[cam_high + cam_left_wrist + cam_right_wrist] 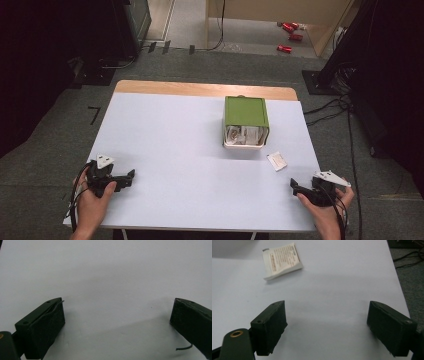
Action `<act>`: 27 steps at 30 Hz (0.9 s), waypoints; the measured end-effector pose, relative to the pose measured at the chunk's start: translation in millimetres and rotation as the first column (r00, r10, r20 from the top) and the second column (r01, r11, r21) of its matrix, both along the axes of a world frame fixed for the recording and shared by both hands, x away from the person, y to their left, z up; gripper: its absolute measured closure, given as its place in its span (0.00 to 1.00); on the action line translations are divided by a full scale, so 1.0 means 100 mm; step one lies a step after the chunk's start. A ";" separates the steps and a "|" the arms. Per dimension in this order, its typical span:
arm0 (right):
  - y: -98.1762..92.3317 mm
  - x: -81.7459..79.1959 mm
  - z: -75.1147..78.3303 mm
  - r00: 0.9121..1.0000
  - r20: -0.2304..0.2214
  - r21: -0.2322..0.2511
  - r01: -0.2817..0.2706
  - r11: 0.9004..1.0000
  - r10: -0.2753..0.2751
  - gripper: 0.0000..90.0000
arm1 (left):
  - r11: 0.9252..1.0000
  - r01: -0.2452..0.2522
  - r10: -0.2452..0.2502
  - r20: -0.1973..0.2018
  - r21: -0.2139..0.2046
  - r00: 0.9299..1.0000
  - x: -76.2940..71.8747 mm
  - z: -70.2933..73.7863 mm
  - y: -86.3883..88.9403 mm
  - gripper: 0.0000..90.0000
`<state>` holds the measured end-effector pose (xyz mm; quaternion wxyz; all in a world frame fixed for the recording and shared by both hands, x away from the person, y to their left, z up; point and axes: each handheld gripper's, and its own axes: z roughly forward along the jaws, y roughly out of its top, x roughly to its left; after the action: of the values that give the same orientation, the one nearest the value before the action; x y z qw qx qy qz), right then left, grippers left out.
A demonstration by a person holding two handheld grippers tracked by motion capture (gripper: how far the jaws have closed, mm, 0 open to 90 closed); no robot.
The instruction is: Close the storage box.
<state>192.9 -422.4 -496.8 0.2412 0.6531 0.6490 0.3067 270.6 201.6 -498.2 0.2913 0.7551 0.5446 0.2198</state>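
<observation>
A green box (245,112) with a partly slid-back lid stands right of the table's middle; several pale packets (244,135) show in its open near end. One small white packet (276,161) with printed text lies flat on the white table (175,150), near the box's front right; it lies ahead and to the left in the right gripper view (281,260). My left gripper (131,176) rests at the near left, open and empty (117,322). At the near right corner my right gripper (293,185) is open and empty too (327,325), a short way from the loose packet.
The table's right edge (398,285) runs close beside my right gripper, with grey carpet and cables (325,107) beyond it. A wooden strip (200,89) borders the far side. Red objects (287,37) lie on the floor far behind.
</observation>
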 end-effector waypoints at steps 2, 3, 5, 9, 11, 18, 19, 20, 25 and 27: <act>0.01 -0.03 -0.03 1.000 0.017 -0.034 -0.012 0.999 0.012 0.18 | 1.000 0.000 0.000 0.000 0.000 1.000 0.00 0.00 0.00 0.00; 0.03 -0.03 -0.04 1.000 0.020 -0.052 -0.020 0.998 0.021 0.18 | 1.000 0.000 0.000 0.000 0.000 1.000 0.00 0.00 0.00 0.00; 0.04 -0.04 -0.05 0.999 0.022 -0.068 -0.022 0.997 0.023 0.18 | 1.000 0.000 0.000 0.000 0.000 1.000 0.00 0.00 0.00 0.00; 0.04 -0.05 -0.06 0.999 0.033 -0.066 -0.023 0.998 0.025 0.18 | 1.000 0.000 0.000 0.000 0.000 1.000 0.00 0.00 0.00 0.00; 0.05 -0.05 -0.06 0.999 0.035 -0.074 -0.020 0.997 0.023 0.18 | 1.000 0.000 0.000 0.000 0.000 1.000 0.00 0.00 0.00 0.00; 0.05 -0.05 -0.06 0.999 0.033 -0.075 -0.020 0.997 0.022 0.18 | 1.000 0.000 0.000 0.000 0.000 1.000 0.00 0.00 0.00 0.00; 0.05 -0.05 -0.06 0.999 0.033 -0.075 -0.020 0.997 0.022 0.18 | 1.000 0.000 0.000 0.000 0.000 1.000 0.00 0.00 0.00 0.00; 0.05 -0.05 -0.06 0.999 0.033 -0.075 -0.020 0.997 0.022 0.18 | 1.000 0.000 0.000 0.000 0.000 1.000 0.00 0.00 0.00 0.00; 0.05 -0.05 -0.06 0.999 0.033 -0.077 -0.020 0.997 0.022 0.18 | 1.000 0.001 -0.001 -0.002 0.000 1.000 0.00 0.00 0.00 0.00; 0.05 -0.05 -0.06 0.999 0.032 -0.078 -0.021 0.997 0.023 0.18 | 1.000 0.001 -0.001 -0.002 0.001 1.000 0.00 0.00 0.00 0.00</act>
<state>188.1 -417.5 -503.2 0.2735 0.6310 0.6635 0.2945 270.9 201.7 -498.1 0.2905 0.7558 0.5445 0.2189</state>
